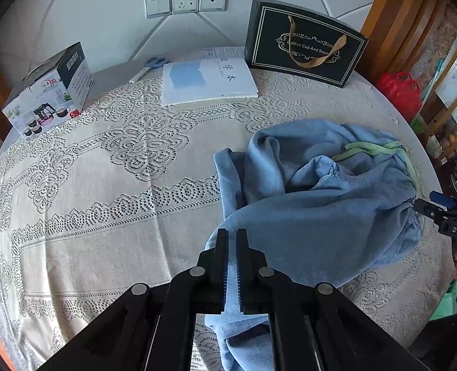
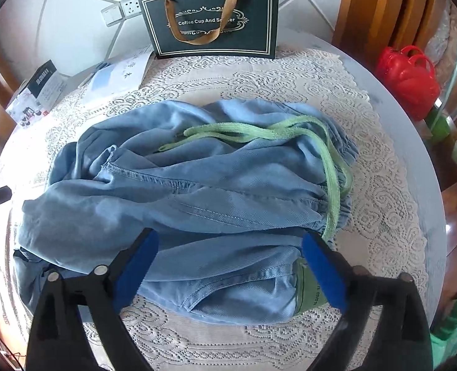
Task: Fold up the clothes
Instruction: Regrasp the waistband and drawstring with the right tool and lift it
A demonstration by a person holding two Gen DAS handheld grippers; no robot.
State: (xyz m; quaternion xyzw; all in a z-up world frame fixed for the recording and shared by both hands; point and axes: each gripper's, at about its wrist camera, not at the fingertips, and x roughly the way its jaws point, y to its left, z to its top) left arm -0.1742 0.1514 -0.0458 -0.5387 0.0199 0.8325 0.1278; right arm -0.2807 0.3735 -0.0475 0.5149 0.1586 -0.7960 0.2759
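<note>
A crumpled pair of light blue trousers (image 1: 315, 204) with a green drawstring (image 1: 370, 150) lies on the lace tablecloth (image 1: 104, 185) at the right. My left gripper (image 1: 232, 235) is shut on a fold of the blue cloth at the trousers' left edge. In the right wrist view the trousers (image 2: 197, 204) fill the middle, with the drawstring (image 2: 259, 133) across the waistband. My right gripper (image 2: 228, 241) is open, its blue pads (image 2: 321, 269) standing either side of the near part of the trousers. It also shows at the right edge of the left wrist view (image 1: 445, 207).
A dark gift bag (image 1: 305, 43) stands at the back of the round table. A white booklet (image 1: 208, 80), scissors (image 1: 149, 66) and a tea-set box (image 1: 47, 89) lie at the back left. A red container (image 2: 409, 75) sits off the table to the right.
</note>
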